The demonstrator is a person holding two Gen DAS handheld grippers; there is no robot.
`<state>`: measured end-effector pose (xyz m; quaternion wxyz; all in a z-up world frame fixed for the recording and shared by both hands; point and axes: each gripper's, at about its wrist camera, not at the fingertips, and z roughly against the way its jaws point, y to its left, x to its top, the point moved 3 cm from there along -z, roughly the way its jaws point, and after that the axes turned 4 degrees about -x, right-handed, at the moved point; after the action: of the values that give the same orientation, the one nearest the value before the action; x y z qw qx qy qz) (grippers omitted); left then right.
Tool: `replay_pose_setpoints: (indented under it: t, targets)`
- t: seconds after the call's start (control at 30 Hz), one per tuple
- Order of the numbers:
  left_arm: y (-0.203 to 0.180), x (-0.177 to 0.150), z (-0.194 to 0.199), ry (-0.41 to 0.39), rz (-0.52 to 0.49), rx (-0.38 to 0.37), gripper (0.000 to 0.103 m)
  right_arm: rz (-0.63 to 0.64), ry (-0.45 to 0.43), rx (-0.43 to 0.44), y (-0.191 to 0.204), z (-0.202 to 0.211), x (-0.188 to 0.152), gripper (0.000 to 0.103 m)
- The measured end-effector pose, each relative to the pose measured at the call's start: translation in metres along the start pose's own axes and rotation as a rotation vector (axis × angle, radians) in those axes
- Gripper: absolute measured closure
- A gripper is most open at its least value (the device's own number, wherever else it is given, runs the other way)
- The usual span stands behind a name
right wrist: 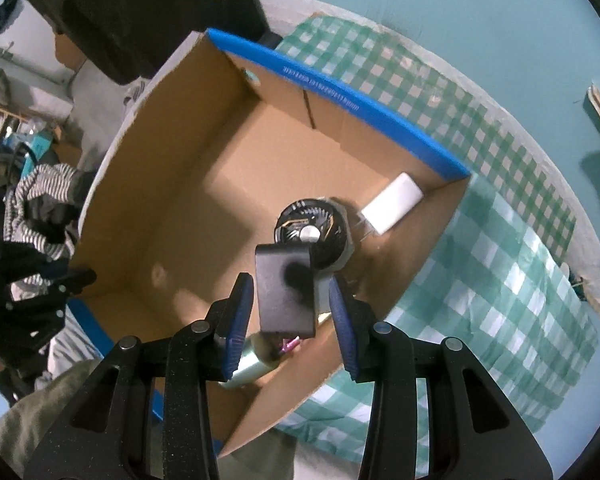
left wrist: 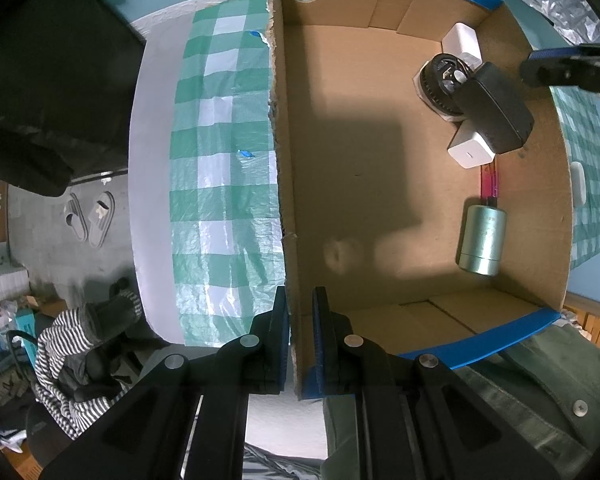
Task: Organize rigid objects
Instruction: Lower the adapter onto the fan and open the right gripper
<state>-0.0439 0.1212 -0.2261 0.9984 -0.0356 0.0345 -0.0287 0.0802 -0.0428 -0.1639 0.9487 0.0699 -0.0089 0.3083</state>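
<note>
**Open cardboard box with rigid items gathered along one wall**

The cardboard box point(left wrist: 380, 168) stands open-topped on a surface covered by a green-and-white checked cloth point(left wrist: 224, 160); two of its rims carry blue edging. The left gripper point(left wrist: 301, 320) straddles one bare side wall near a corner, one finger outside and one inside, pinching the cardboard between them. The right gripper point(right wrist: 291, 308) hangs above the box with its fingers spread; the black rectangular block point(right wrist: 286, 292) shows between them without touching either pad. In the left wrist view the same block point(left wrist: 496, 108) rests tilted inside the box, leaning on the other items, while the right gripper's tip shows apart from it above the box rim.

Contents, all on the side of the floor away from the left gripper:
- a black round fan point(right wrist: 312, 234) with a silver hub, touching the block;
- a white rectangular adapter point(right wrist: 392, 202) in the far corner, just beside the fan;
- a second white adapter point(left wrist: 470, 148), partly under the block;
- a silver-green metal cylinder point(left wrist: 482, 240) lying on its side near the wall;
- a small pink item point(left wrist: 490, 184) between the cylinder and the second adapter, too hidden to identify.

The rest of the box floor is bare cardboard, crossed by shadow.
</note>
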Motion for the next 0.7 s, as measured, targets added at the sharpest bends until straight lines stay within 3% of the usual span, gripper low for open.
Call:
replay_pose_setpoints:
  t: [0.7]
  targets:
    - [-0.003,0.004,0.001,0.004,-0.015,0.005,0.092,-0.128,-0.064,0.001,-0.042,0.036,-0.029,0.064]
